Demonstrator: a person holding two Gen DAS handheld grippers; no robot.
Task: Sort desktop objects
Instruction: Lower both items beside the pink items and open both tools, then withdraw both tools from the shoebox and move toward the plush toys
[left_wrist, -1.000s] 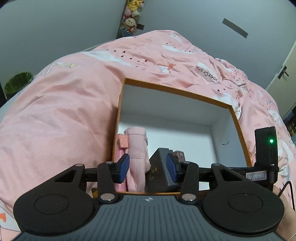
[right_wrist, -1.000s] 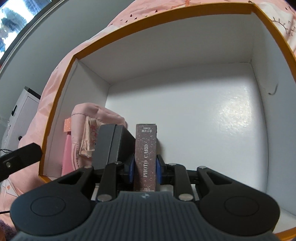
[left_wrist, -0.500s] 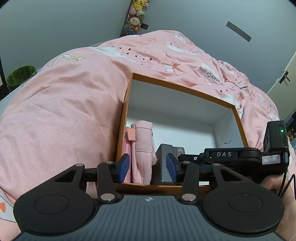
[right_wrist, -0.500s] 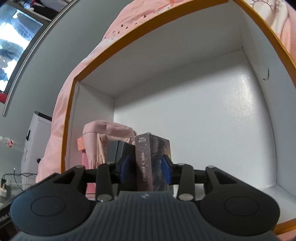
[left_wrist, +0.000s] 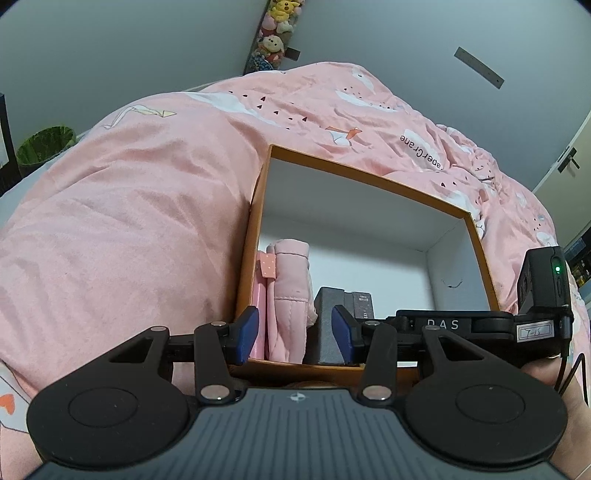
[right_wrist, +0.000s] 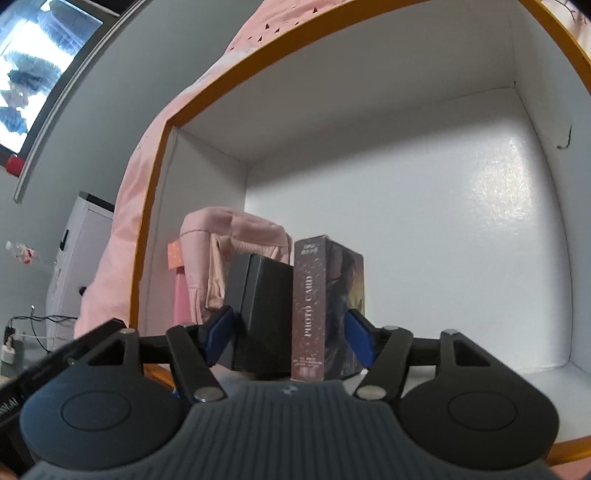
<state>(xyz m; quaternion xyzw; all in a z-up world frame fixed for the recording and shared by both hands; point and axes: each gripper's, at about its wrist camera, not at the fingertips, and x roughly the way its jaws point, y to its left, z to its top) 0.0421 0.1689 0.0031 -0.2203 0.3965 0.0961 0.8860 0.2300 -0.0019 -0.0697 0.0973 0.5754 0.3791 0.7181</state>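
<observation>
Inside orange-rimmed box (right_wrist: 192, 107), right gripper (right_wrist: 288, 336) opening around photo-card box (right_wrist: 314, 306), apparently untouched, right side bare.

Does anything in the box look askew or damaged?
Only small things: the black box sits tilted against the upright photo card box, and a dark squiggly mark shows on the orange-rimmed box's right inner wall.

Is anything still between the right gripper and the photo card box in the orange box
Nothing visible. The photo card box stands on the orange box's floor beside the black box, both between the right gripper's opening jaws, pads off them.
</observation>
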